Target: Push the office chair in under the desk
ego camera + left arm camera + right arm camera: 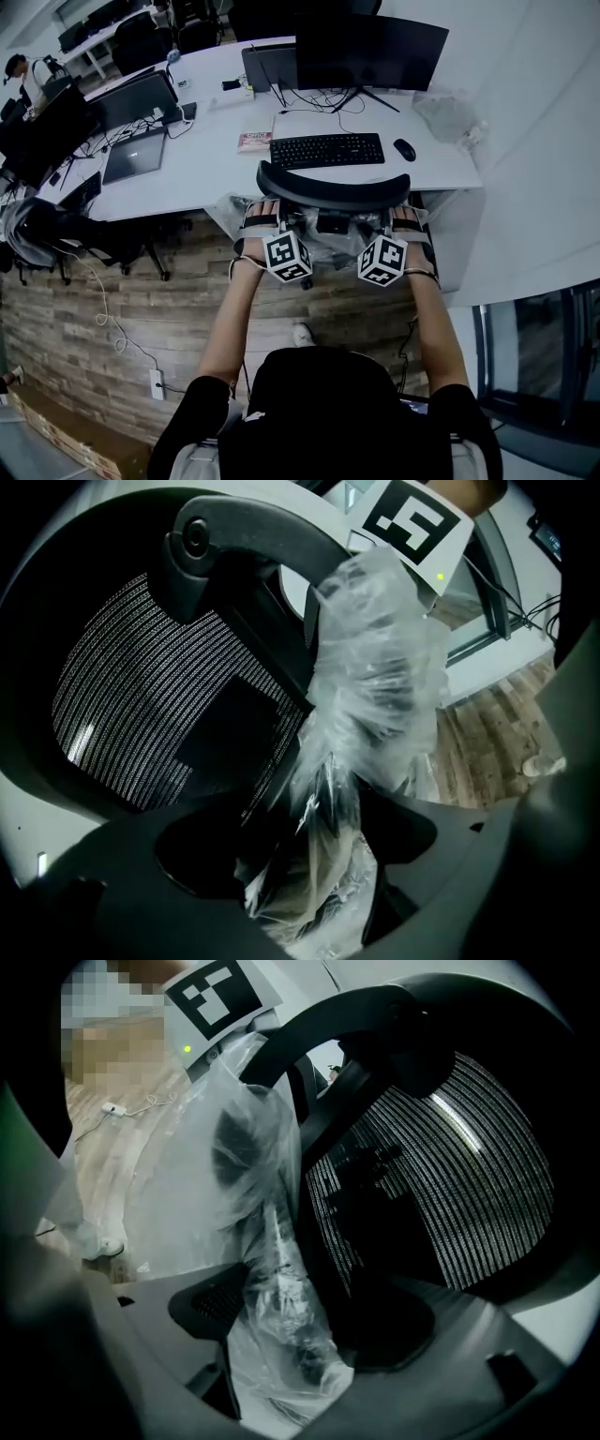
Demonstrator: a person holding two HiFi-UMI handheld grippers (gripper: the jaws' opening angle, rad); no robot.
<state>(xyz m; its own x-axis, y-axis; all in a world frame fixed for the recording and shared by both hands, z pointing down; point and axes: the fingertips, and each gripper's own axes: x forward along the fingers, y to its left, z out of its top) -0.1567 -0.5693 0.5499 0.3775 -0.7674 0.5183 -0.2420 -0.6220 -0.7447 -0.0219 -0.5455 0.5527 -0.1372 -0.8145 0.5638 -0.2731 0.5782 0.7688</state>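
The office chair (333, 192) is seen with the top of its back right at the near edge of the white desk (216, 169), just in front of the keyboard (326, 150). The back is wrapped in clear plastic (375, 686). The left gripper (309, 855) is held at the left side of the back, and its jaws are partly open with a dark bar of the back and crumpled plastic caught between them. The right gripper (305, 1326) is set the same way on the right side (the dark bar touches one pad there). Both seem to be squeezed onto the chair, though the plastic hides how tightly.
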